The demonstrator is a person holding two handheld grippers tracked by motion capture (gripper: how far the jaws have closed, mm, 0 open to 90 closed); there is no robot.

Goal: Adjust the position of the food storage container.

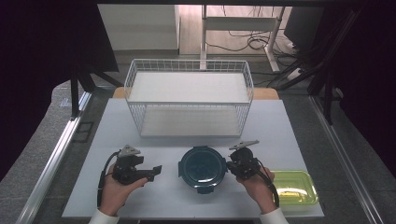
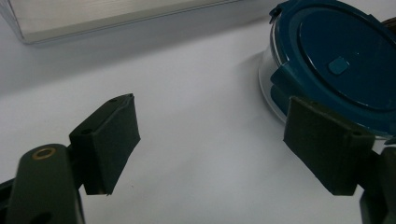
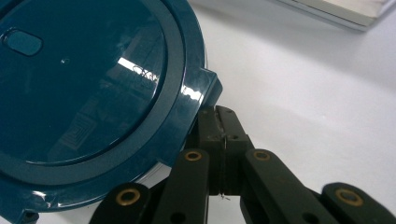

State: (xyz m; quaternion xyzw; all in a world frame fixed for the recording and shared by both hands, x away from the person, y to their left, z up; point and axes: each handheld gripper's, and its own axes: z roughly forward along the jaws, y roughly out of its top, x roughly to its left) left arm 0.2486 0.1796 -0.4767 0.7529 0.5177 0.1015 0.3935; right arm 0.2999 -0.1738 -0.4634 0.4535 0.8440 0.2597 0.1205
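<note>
A: High view: where is your round container with the blue lid (image 1: pixel 201 167)?

B: On the white table (image 1: pixel 289 126), just in front of the white wire basket (image 1: pixel 189 97).

A: And your left gripper (image 1: pixel 157 171)?

B: It sits to the container's left, apart from it, jaws spread wide with nothing between them. In the left gripper view the lid's edge lies just beyond one pad (image 2: pixel 322 145).

A: Your right gripper (image 3: pixel 223 125)?

B: Its jaws are pressed together, empty, tips right at a latch tab on the container's right rim. A yellow-green tray (image 1: pixel 296 187) lies farther right of the container.
</note>
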